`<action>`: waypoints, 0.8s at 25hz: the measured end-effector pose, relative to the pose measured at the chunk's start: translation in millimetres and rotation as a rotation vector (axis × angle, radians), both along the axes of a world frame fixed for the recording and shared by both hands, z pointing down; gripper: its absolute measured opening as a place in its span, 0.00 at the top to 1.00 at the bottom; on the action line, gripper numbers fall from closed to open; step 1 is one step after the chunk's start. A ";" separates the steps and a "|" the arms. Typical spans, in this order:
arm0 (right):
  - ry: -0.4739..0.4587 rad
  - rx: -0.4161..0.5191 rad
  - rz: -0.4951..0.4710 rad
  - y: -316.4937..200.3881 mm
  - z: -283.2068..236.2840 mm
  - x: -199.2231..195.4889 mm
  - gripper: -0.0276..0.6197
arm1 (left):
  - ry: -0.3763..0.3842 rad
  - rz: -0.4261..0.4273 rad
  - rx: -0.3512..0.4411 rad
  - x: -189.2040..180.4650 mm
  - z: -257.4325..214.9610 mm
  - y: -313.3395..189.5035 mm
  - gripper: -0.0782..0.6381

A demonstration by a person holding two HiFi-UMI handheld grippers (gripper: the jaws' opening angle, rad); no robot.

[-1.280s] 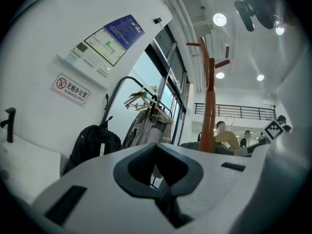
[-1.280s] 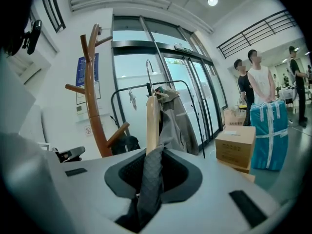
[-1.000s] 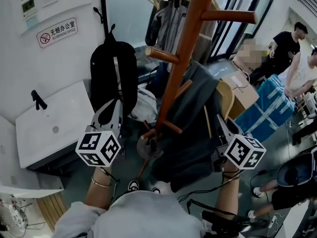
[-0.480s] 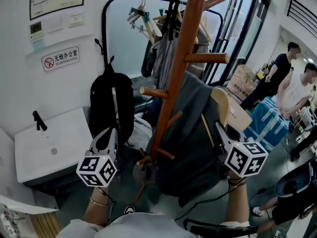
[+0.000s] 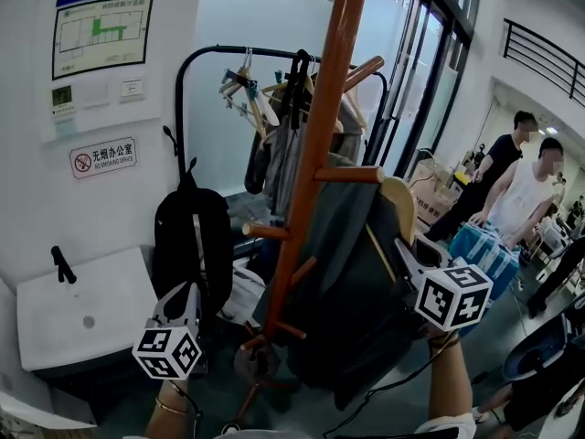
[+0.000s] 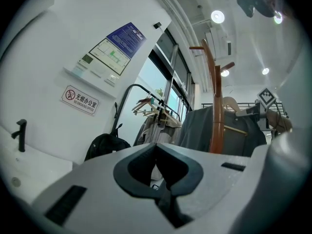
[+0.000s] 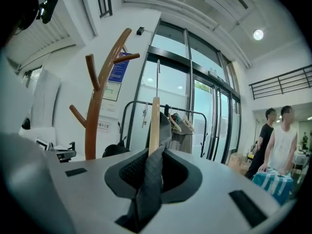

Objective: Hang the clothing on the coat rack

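Our right gripper (image 7: 155,172) is pinching the one grey garment (image 5: 347,282) together with its one wooden hanger (image 7: 154,123). Cloth and wood stand between the pads, and the hanger's wire hook (image 7: 157,77) rises straight up from them. The garment hangs long and upright, pressed against the right side of the single rack (image 5: 315,154). The nearest peg (image 5: 352,174) sticks out just up and left of the hanger's shoulder, so we judge the hook must go up and left over it (only the right gripper can do that). The left gripper (image 6: 158,167) is pressed together on nothing, low on the rack's far side.
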State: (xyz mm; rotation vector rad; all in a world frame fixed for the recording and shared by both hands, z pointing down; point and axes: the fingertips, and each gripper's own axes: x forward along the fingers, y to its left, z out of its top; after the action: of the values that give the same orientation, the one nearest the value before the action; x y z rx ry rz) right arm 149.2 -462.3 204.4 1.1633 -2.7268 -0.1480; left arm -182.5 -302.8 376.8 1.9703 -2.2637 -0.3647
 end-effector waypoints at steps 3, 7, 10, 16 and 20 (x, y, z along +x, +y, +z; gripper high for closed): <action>0.025 0.029 0.009 -3.7 -17.6 2.8 0.84 | -0.008 0.000 0.006 -0.8 -4.7 -1.0 0.88; 0.056 0.063 0.008 -6.3 -39.4 1.2 0.84 | -0.013 0.001 0.017 -1.9 -10.1 -2.2 0.88; 0.080 0.094 0.001 -4.1 -52.5 -1.4 0.84 | -0.014 0.002 0.021 -0.7 -11.6 -3.0 0.88; 0.121 0.159 -0.027 11.3 -65.6 -8.9 0.84 | -0.007 0.001 0.021 -0.9 -10.5 -4.6 0.88; 0.160 0.193 -0.046 20.3 -72.8 -18.3 0.84 | -0.003 0.004 0.021 0.7 -9.7 -6.1 0.88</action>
State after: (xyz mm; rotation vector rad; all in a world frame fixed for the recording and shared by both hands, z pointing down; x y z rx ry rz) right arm 130.9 -442.0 131.7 1.0828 -2.6446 -0.4985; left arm -181.8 -308.9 367.0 1.9872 -2.2665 -0.3867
